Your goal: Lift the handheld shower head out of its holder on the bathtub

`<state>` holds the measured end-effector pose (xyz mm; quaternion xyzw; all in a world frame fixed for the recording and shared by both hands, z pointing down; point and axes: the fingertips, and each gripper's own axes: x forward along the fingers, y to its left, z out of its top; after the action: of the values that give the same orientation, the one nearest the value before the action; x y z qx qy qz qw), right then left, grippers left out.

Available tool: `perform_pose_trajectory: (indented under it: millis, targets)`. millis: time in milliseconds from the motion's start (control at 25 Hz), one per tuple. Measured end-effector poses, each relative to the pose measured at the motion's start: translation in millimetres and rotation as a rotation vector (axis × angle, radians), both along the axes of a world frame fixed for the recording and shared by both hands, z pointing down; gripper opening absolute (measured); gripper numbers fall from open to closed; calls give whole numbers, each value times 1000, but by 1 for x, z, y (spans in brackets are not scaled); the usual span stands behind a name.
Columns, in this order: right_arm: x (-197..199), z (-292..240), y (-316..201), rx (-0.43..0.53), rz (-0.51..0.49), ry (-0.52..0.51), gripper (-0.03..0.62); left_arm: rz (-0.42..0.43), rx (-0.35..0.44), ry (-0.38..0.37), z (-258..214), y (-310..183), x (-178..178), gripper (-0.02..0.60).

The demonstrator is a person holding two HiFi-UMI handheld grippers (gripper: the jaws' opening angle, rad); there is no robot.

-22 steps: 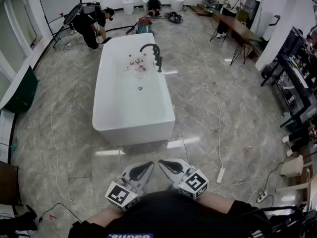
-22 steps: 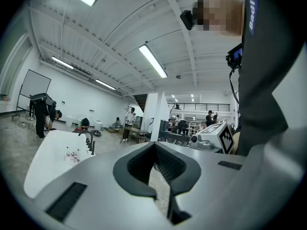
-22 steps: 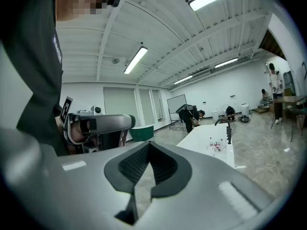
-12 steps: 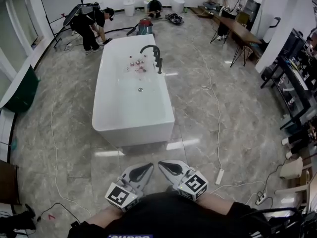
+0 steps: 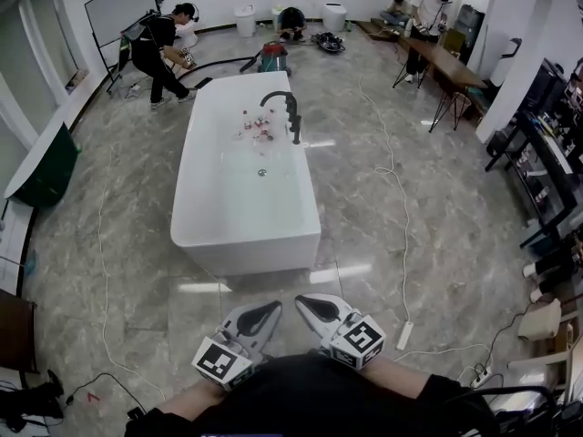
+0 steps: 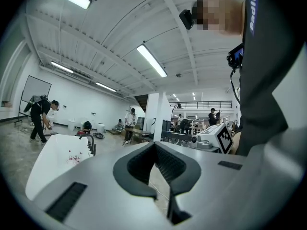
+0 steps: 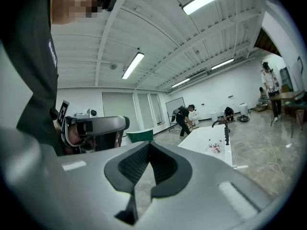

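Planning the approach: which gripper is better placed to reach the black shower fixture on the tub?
Right, narrowly. The black fixture stands on the bathtub's right-hand rim, the right gripper's side. Both it and the left gripper are shut, empty, far off.

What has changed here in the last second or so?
The person in dark clothes beyond the bathtub has straightened up somewhat from a stoop. The left gripper and right gripper stay shut and empty near the wearer's body, well short of the tub.

A whiteboard (image 5: 118, 5) stands far left; a power strip (image 5: 405, 322) lies on the floor (image 5: 455, 208).
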<state>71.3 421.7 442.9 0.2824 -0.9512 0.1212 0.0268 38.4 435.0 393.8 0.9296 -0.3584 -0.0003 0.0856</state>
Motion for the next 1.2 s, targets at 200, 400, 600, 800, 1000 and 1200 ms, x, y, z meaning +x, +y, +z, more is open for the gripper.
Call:
perform_pose_trajectory:
  millis: [200,400,600,800,1000,1200]
  targets:
    - [20,7,-20,4,-1,20,2,-26,9,6,3,-14,12,5]
    - [26,1,-66,31,28,37,2,-22,36,-1,-5,-61,5,5]
    - [10,6,-138,37,60,61,2,11,38,27,2,-135,-12,5]
    - [-22,9,-241,25,112,69,2,40,43,51,10,-246,-48,5]
    - [-66,3,-335,21,163,61,3,99,42,51,8,-343,-90,5]
    - [-91,1,-411,27,219,63,3,156,48,55,5,-416,-116,5]
